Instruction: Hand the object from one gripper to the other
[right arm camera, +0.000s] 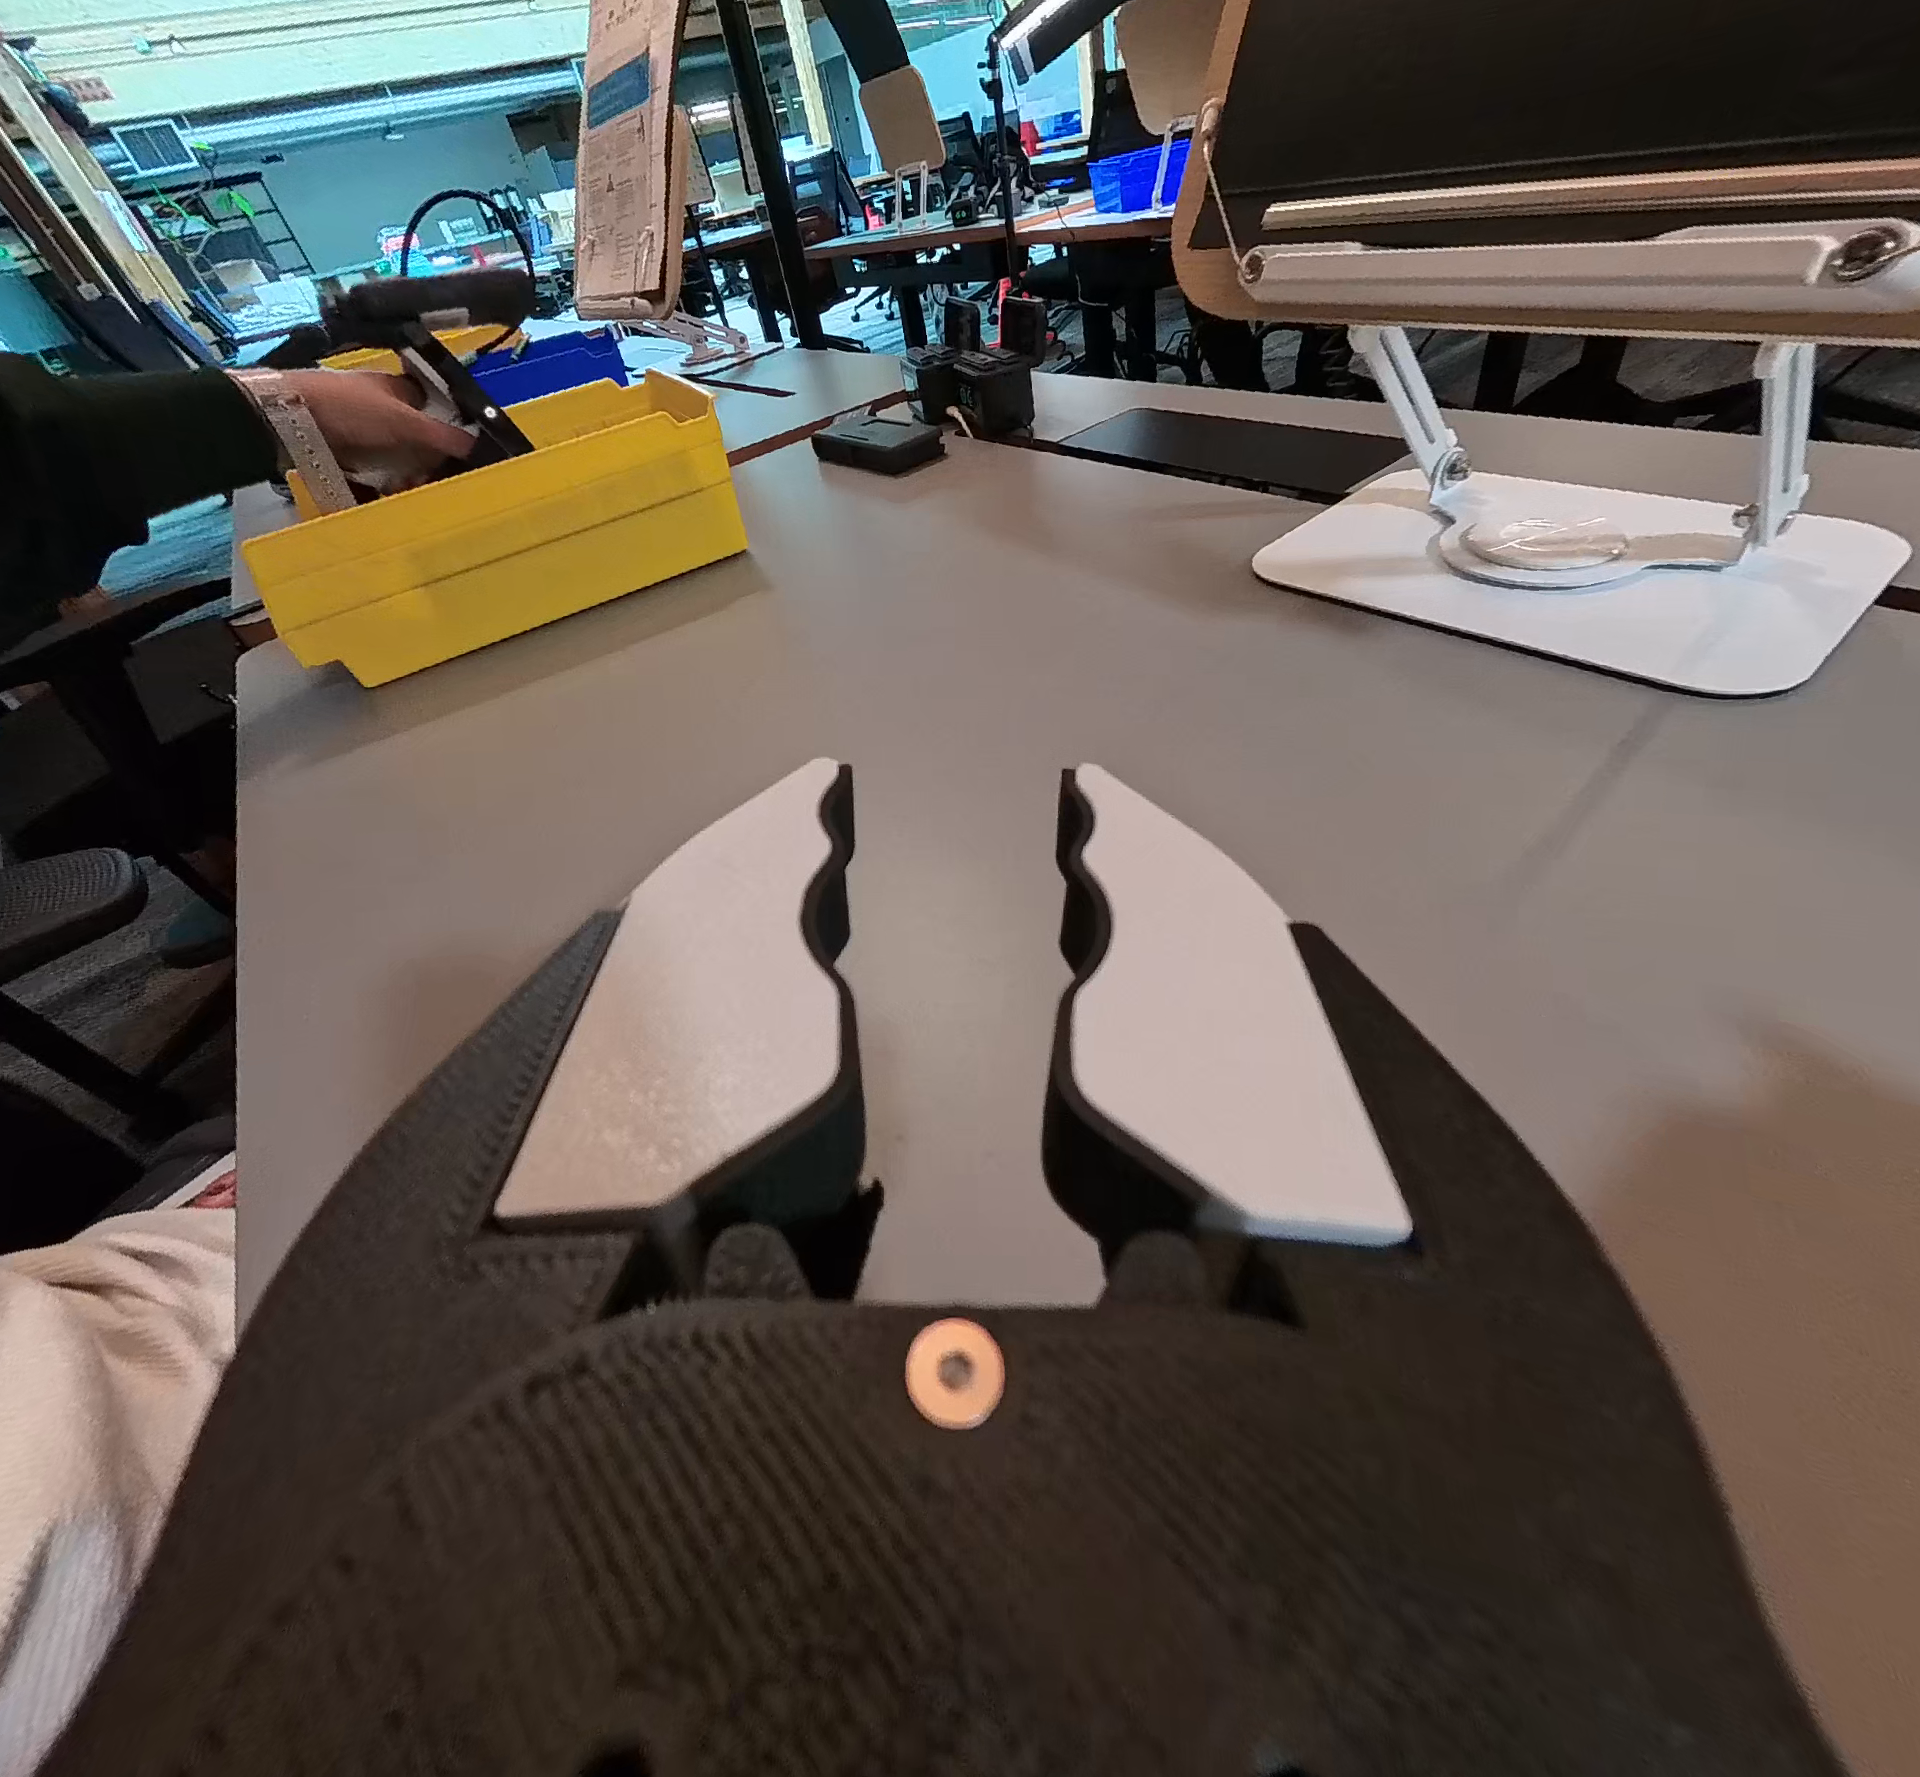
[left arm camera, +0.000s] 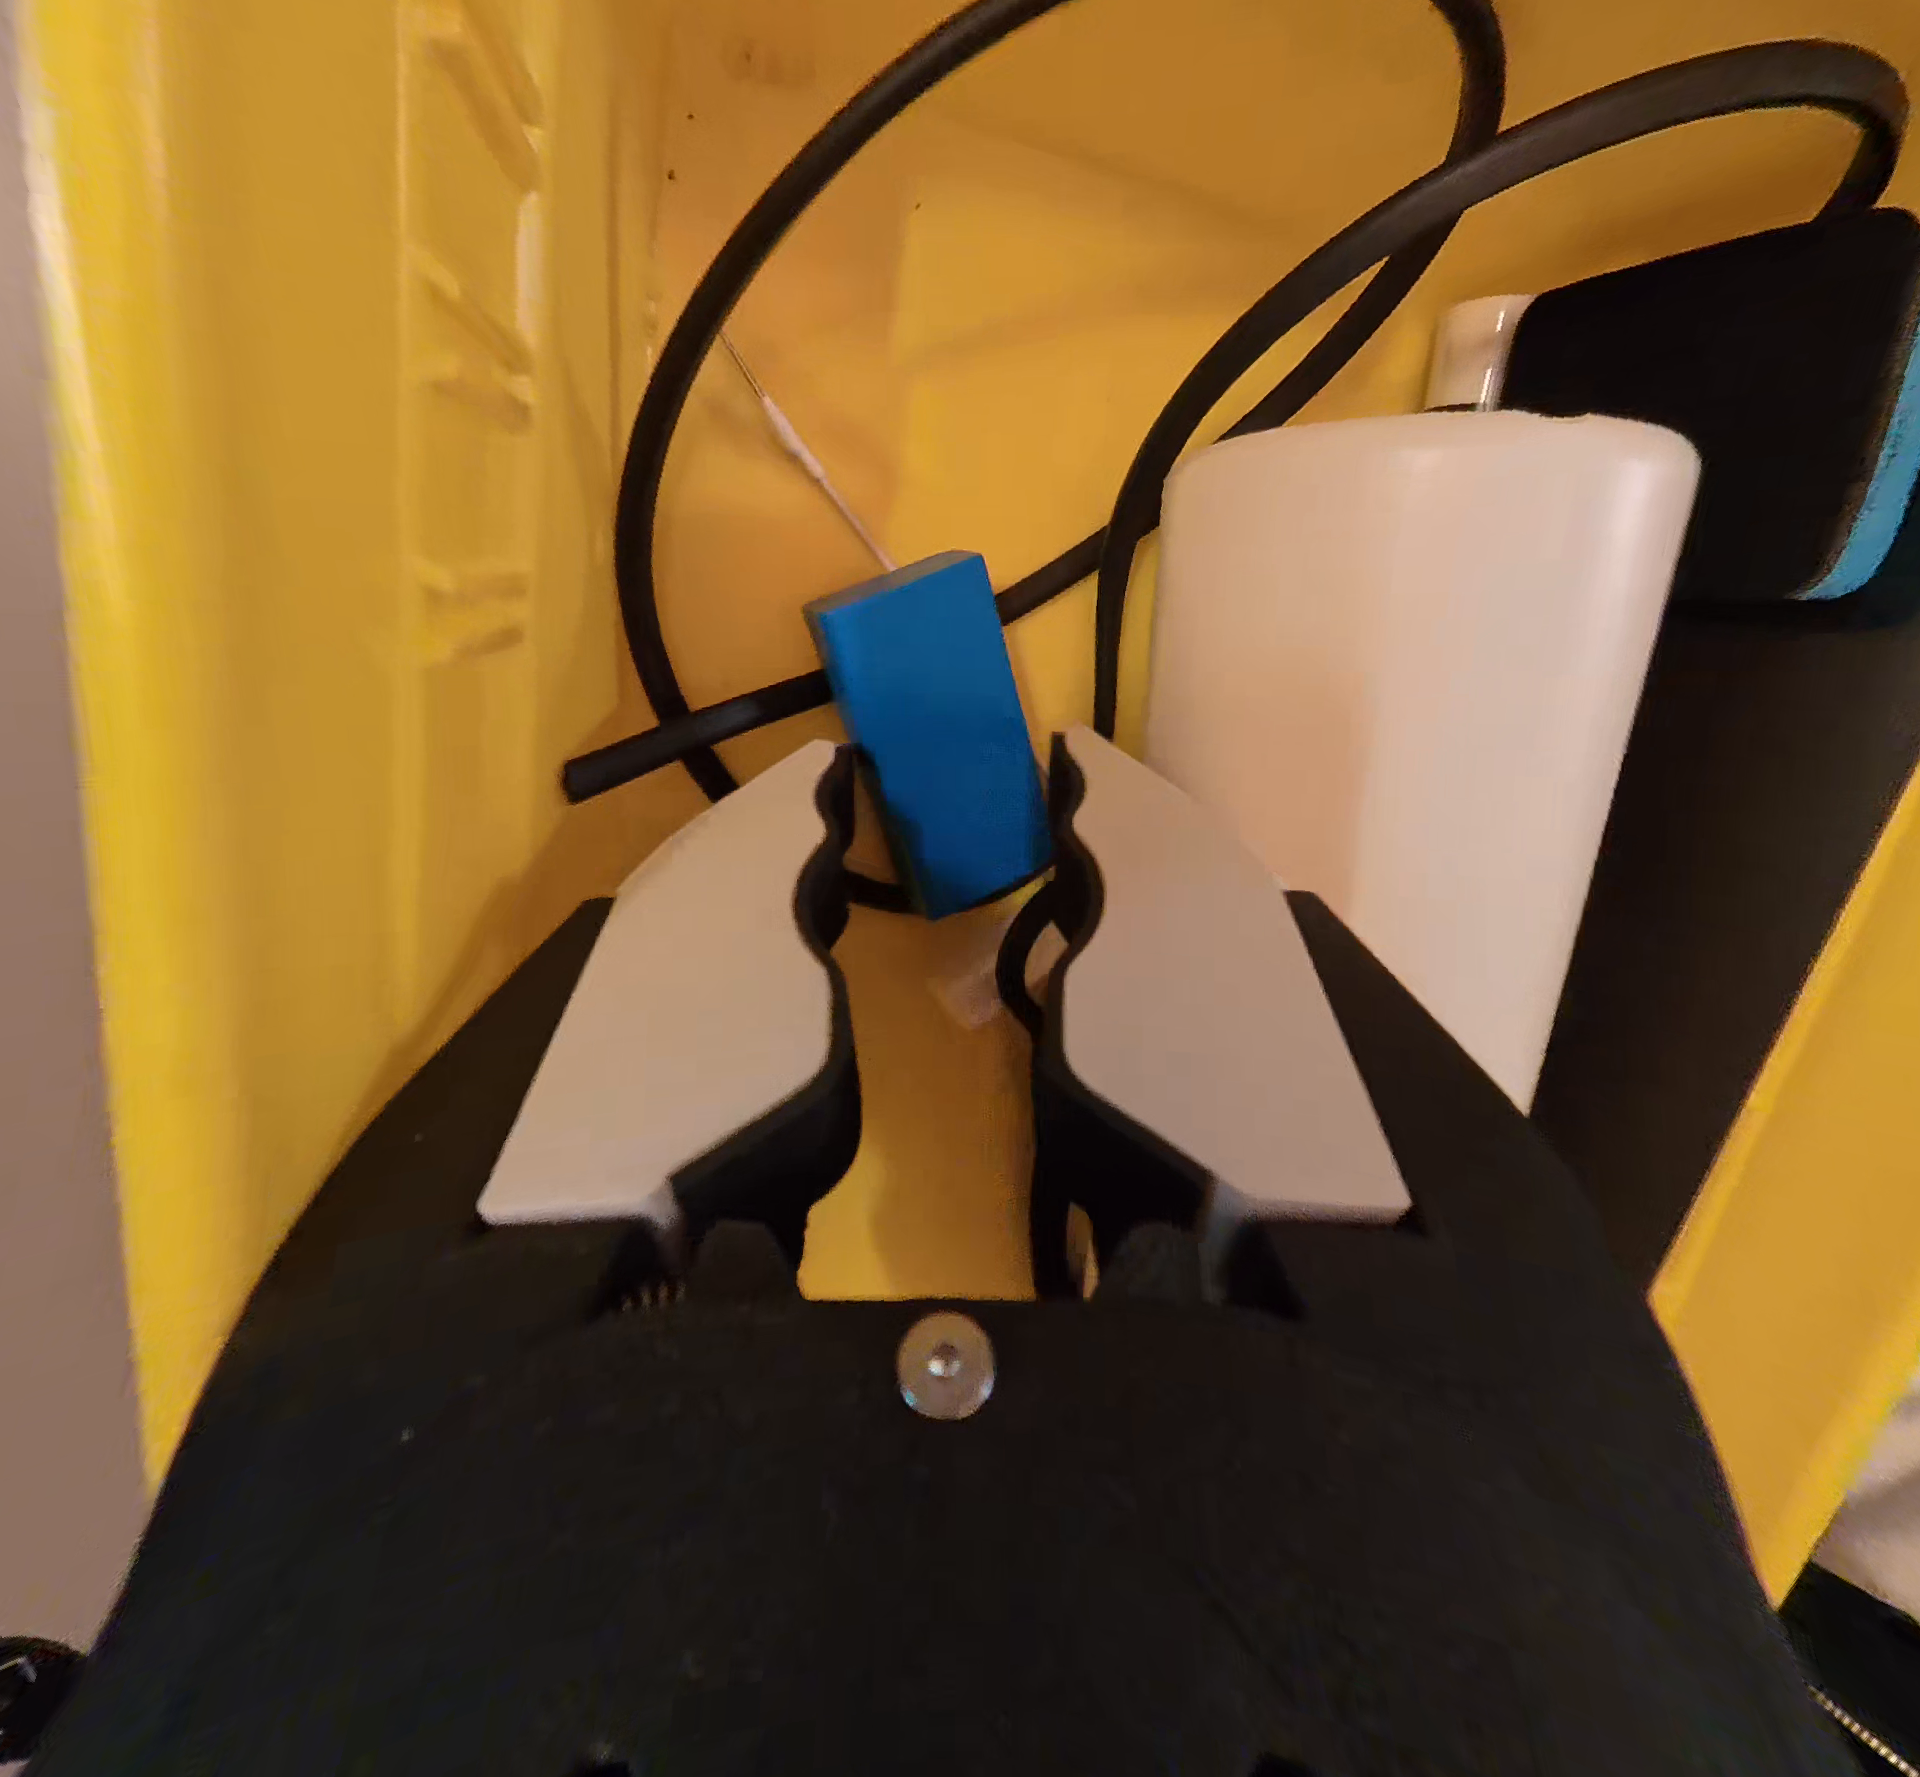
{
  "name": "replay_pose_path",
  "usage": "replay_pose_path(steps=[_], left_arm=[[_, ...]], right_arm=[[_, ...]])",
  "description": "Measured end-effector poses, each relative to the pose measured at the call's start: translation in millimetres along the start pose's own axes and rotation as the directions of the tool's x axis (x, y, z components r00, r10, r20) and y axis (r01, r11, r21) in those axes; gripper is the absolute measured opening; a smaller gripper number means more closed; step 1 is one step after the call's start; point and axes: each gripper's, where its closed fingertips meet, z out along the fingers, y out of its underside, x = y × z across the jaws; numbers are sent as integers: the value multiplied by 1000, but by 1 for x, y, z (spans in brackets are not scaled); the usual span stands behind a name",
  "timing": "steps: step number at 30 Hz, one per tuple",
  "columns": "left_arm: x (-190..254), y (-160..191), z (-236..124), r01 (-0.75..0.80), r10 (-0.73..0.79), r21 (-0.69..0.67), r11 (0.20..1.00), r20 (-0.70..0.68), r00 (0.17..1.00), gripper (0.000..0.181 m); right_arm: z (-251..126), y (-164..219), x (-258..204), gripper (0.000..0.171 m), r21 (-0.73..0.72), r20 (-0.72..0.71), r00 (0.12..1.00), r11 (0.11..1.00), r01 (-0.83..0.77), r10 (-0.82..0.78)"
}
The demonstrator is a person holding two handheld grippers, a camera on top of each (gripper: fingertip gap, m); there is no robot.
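Two views. Left wrist view: the left gripper (left arm camera: 951, 766), inside the yellow bin (left arm camera: 312, 480), has its jaws around a blue block (left arm camera: 935, 740); whether they pinch it is unclear. Squeeze squarely before lifting clear of the black cable (left arm camera: 1039, 65). Right wrist view: the right gripper (right arm camera: 956, 792) hangs parted and empty over the counter (right arm camera: 1039, 636); the block is hidden.

Inside the yellow plastic bin (left arm camera: 260, 480), room is tight: a looped black rubber cable (left arm camera: 1039, 44) arcs across the far side, and a white plastic bottle (left arm camera: 1403, 688) stands close on the right. Outside, the grey tabletop (right arm camera: 1039, 667) lies bare between the bin and the white monitor-stand base (right arm camera: 1579, 595) at far right.
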Motion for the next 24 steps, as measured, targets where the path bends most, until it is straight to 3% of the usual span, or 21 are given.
replay_pose_path(steps=[2,9,15,17,20,24], left_arm=[[-4,7,9,0,2,-51,999,39,999,44],[-5,-4,5,-53,52,1,999,121,991,34],[11,-41,-67,-170,112,319,932,193,975,34],[38,-52,-96,-221,166,455,863,158,973,34],[115,-58,-130,-227,297,643,732,-1,955,34],[240,-38,-146,-230,536,778,584,-158,829,34]], right_arm=[[0,0,-1,38,-2,1,1000,1000,4,-4],[-1,-2,-3,38,2,-5,1000,1000,23,-23],[0,-2,-2,38,4,2,1000,1000,12,-12],[1,-1,-4,38,0,6,1000,1000,15,-15],[5,0,-8,38,-10,15,999,999,31,-31],[15,0,-25,38,-19,64,996,998,67,-65]])
